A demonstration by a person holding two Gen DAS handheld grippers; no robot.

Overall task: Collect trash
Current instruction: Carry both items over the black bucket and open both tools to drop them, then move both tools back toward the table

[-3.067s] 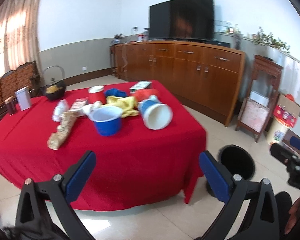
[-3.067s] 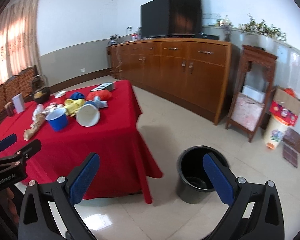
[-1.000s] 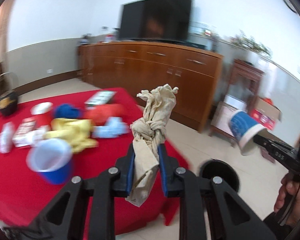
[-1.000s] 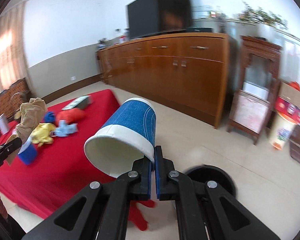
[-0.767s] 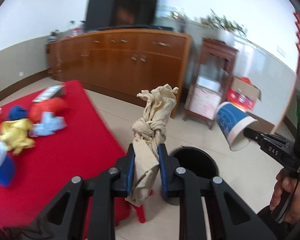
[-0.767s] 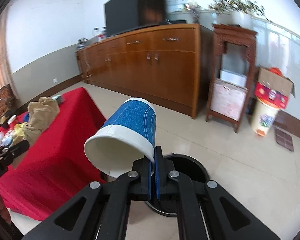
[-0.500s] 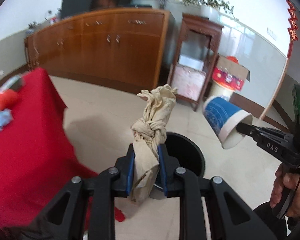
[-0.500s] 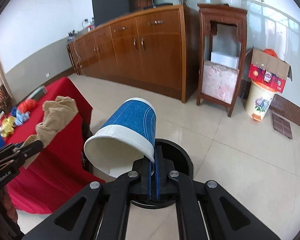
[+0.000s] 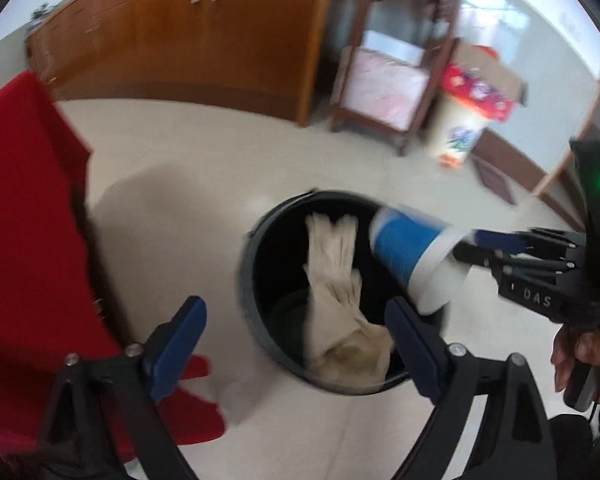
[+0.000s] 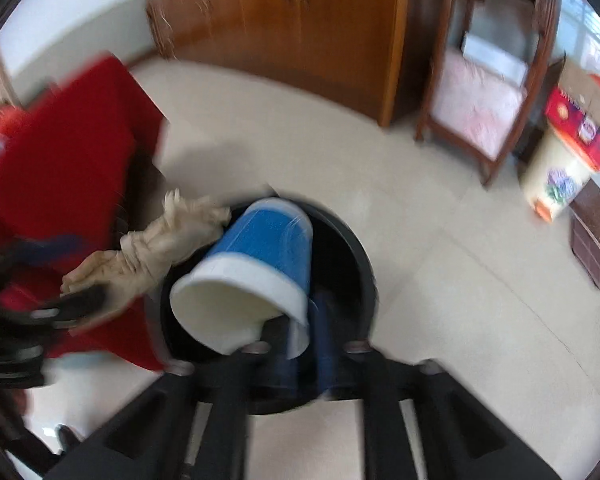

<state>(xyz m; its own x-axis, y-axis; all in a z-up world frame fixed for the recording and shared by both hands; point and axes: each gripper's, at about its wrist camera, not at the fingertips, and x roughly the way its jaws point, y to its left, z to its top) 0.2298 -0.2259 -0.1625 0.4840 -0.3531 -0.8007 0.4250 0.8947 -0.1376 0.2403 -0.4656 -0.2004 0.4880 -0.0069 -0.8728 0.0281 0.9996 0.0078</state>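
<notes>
A black trash bin [image 9: 248,280] stands on the tiled floor beside the red-clothed table [image 9: 24,240]. My left gripper [image 9: 296,332] is open just above the bin; the crumpled beige paper bag [image 9: 340,292] is dropping into the bin below it. In the right wrist view the bag [image 10: 156,248] hangs at the bin's [image 10: 364,280] left rim. The blue and white paper cup [image 10: 256,268] tilts over the bin at my right gripper [image 10: 304,344], whose jaws stand slightly apart in motion blur. The cup [image 9: 412,256] also shows in the left wrist view.
A long wooden sideboard [image 9: 204,32] lines the far wall. A small wooden stand [image 9: 384,80], a white floral bucket [image 9: 456,136] and a red cardboard box [image 9: 480,80] stand to the right. The red tablecloth [image 10: 60,152] hangs close to the bin's left.
Both grippers moved from the table over the bin and tipped down. My left gripper opened and let go of the paper bag, which falls in. My right gripper's jaws have parted at the cup.
</notes>
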